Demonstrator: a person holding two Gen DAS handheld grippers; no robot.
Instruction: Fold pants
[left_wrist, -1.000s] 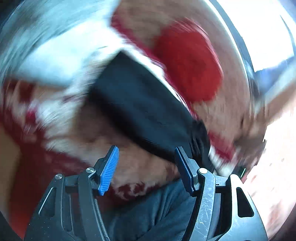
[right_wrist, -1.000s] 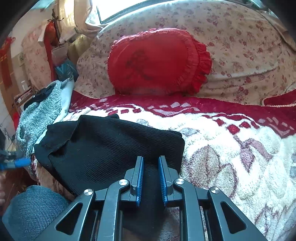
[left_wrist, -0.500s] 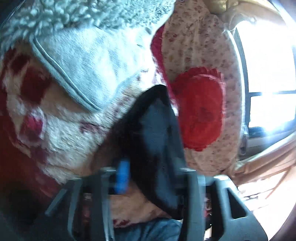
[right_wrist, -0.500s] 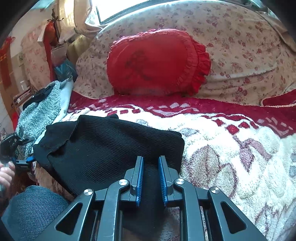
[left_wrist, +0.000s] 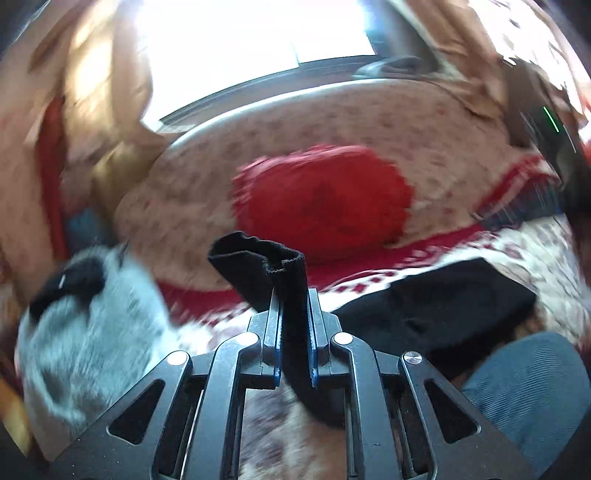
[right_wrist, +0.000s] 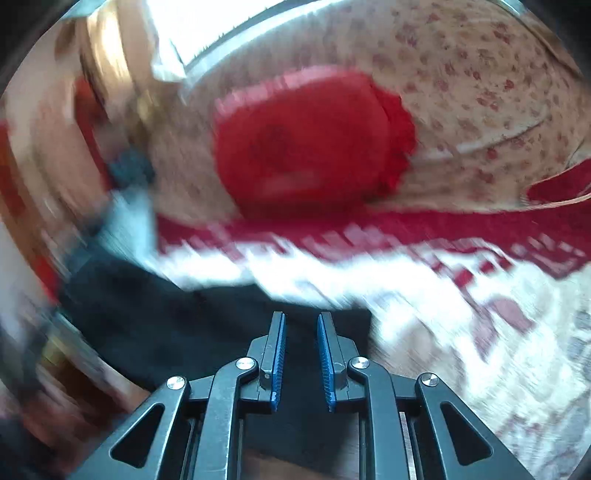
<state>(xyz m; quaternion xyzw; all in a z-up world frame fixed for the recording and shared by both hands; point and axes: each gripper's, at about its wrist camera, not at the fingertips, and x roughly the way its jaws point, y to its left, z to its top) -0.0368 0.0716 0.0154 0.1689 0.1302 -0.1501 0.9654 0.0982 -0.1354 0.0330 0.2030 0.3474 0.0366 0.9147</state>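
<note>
- The patterned red-and-white blanket covered the bed in front of you, with a floral bolster lying along its far side.
- The round red cushion leaned against that bolster, and everything else sat nearer to you than it did.
- The black pants lay on the blanket just in front of the red cushion, one end raised off the bed.
- A grey fleece garment was heaped to the left of the red cushion, blurred by motion.
- Your left gripper had its jaws closed tight on a raised cuff of the pants, the hem standing up above the fingertips.
- Your right gripper sat over the pants with its jaws narrowly parted; the black cloth showed in the gap, but you weren't clamping it.
</note>
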